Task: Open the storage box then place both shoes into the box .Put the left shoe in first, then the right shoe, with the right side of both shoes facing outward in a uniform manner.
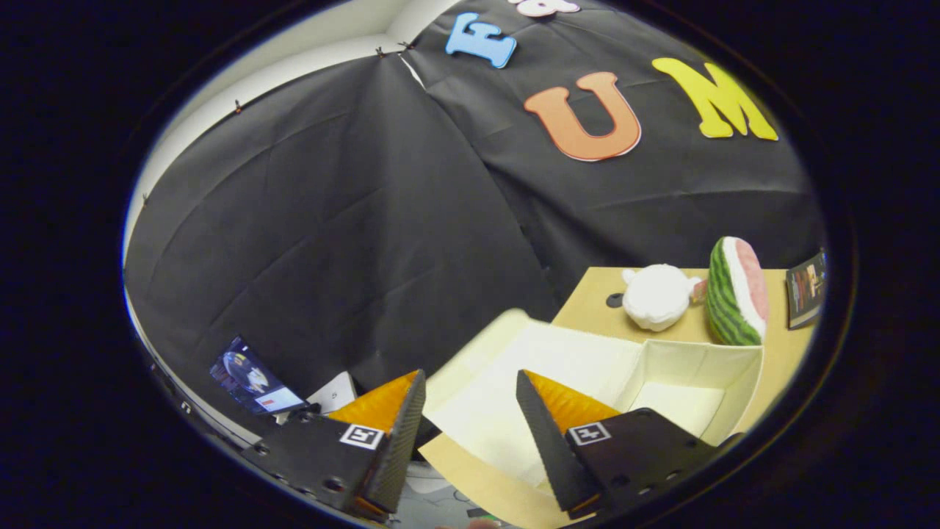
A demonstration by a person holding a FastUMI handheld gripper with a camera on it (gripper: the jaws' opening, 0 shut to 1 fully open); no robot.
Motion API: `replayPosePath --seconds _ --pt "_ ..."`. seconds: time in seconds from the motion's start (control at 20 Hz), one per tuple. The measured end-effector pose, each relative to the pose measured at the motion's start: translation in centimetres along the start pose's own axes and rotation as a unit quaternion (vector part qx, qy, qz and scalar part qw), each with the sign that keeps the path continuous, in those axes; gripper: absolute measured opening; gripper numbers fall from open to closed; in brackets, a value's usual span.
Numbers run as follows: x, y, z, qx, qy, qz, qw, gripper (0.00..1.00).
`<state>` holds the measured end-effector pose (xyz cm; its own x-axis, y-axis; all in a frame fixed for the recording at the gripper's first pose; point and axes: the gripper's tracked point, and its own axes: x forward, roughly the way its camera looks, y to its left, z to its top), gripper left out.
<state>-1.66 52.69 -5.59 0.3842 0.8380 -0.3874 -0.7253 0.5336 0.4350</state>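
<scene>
While the gripper [470, 419] hangs tilted above the table [587, 294], its fingers [400, 433] are spread wide and hold nothing. The storage box [705, 367], cream fabric, lies just ahead with its lid flap [529, 382] folded toward the fingers; the lid could flop shut if nudged. No shoes are visible. Beyond the box sit a white plush toy [657, 296] and a watermelon-slice toy [734, 292].

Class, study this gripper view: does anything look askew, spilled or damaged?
Nothing stands out. The storage box sits open and empty on the table, near a white plush and watermelon toy. The gripper is open above the lid.
</scene>
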Motion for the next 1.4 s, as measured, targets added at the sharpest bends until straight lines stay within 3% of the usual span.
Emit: replayPosePath --seconds 0.2,0.4,0.6,0.9,1.4 --pt "-1.0 -3.2 1.2 0.002 -0.031 -0.05 0.998 0.8" --pt "-3.4 -5.8 3.1 -0.018 -0.068 -0.099 0.993 0.92" --pt "-7.2 -7.9 4.4 -0.037 -0.1 -0.136 0.985 0.95" --pt "-15.6 -12.9 4.9 -0.06 -0.139 -0.196 0.969 0.95" --pt "-31.6 -26.8 2.9 -0.042 -0.174 -0.315 0.932 0.95"
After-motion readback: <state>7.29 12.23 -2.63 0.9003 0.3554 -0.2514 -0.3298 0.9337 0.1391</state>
